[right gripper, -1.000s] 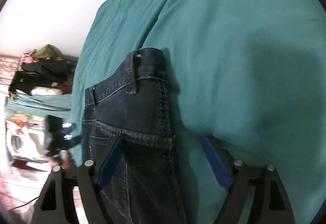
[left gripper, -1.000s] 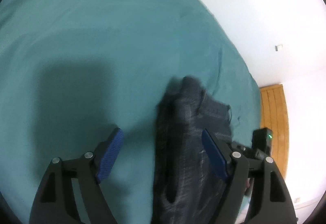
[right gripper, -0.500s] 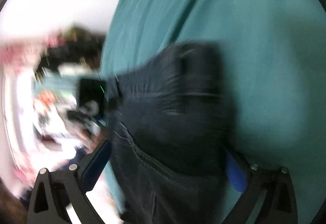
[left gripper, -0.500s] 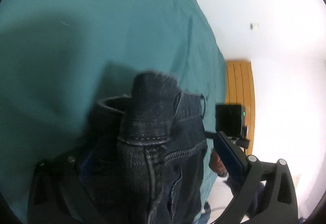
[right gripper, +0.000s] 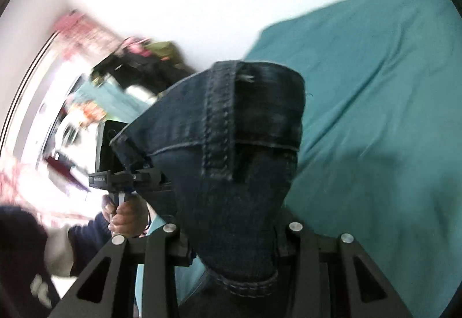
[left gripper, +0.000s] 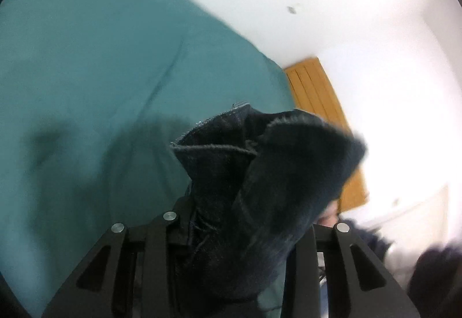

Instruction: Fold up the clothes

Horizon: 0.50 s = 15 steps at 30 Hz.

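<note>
Dark blue jeans (left gripper: 274,167) hang bunched between the fingers of my left gripper (left gripper: 242,219), whose jaws are closing on the denim, above the teal bed sheet (left gripper: 86,58). In the right wrist view the waistband and a belt loop of the jeans (right gripper: 231,121) stand up between the fingers of my right gripper (right gripper: 234,231), whose jaws are also closing on the cloth. The pads of both grippers are hidden by fabric. The left gripper (right gripper: 115,176) also shows in that view, held by a hand (right gripper: 127,214), with the jeans stretched between the two grippers.
The teal bed (right gripper: 375,87) fills the space under both grippers. A white wall and a wooden panel (left gripper: 317,92) lie beyond its far edge. A blurred pile of clothes and bags (right gripper: 138,66) sits off the bed's side. A dark sleeve (right gripper: 83,240) is nearby.
Both grippers went from open around the jeans lying on the bed to closed on the denim. Both then rose, lifting the jeans off the sheet, and the views tilted toward the walls.
</note>
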{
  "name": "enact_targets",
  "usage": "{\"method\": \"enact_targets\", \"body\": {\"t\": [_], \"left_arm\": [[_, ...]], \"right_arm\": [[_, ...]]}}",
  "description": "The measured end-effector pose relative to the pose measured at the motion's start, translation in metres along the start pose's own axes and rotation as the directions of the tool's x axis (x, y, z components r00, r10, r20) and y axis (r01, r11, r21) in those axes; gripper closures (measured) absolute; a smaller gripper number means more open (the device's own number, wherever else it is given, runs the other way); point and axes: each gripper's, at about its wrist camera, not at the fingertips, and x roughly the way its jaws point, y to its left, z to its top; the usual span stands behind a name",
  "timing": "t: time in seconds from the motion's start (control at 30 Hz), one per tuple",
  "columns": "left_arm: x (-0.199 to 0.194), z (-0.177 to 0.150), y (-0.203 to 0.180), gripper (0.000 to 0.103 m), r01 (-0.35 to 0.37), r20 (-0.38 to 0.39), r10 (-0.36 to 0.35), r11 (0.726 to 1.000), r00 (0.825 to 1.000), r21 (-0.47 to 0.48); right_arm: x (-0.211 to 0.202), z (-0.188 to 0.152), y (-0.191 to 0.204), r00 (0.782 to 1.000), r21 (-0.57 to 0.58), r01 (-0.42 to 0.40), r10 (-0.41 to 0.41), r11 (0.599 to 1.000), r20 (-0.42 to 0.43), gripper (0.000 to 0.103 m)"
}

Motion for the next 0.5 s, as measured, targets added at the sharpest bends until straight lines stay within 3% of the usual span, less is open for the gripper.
{"method": "enact_targets", "body": {"t": [0.13,0.2,0.23,0.33,0.43,0.47,0.5], "left_arm": [[-0.023,-0.119,-0.074,0.07,-0.074,-0.031,0.077,0.994,0.997,0.085],[-0.015,-0.194,-0.091,0.07,-0.133,-0.109,0.14,0.988,0.984,0.072],[-0.007,-0.224,-0.092,0.07,-0.167,-0.153,0.173,0.985,0.973,0.047],[0.022,-0.298,-0.097,0.07,-0.332,-0.247,0.326,0.943,0.913,0.019],[0.05,-0.363,-0.104,0.071,-0.505,-0.309,0.49,0.862,0.815,0.036],[0.054,-0.368,-0.111,0.071,-0.55,-0.286,0.531,0.835,0.797,0.019],[0.058,-0.368,-0.117,0.071,-0.581,-0.275,0.563,0.814,0.779,0.021]], "right_arm": [[-0.016,-0.115,0.071,0.995,-0.04,0.044,-0.047,0.998,-0.093,0.07],[-0.019,-0.185,0.09,0.976,-0.032,0.122,-0.126,0.992,-0.177,0.07],[-0.008,-0.218,0.094,0.956,-0.018,0.182,-0.181,0.983,-0.231,0.07],[0.024,-0.304,0.108,0.864,-0.013,0.368,-0.347,0.93,-0.364,0.07],[0.053,-0.332,0.144,0.739,-0.141,0.565,-0.575,0.813,-0.352,0.068],[0.061,-0.333,0.154,0.696,-0.175,0.614,-0.632,0.77,-0.34,0.067],[0.065,-0.332,0.158,0.669,-0.165,0.649,-0.661,0.742,-0.34,0.067]]}}
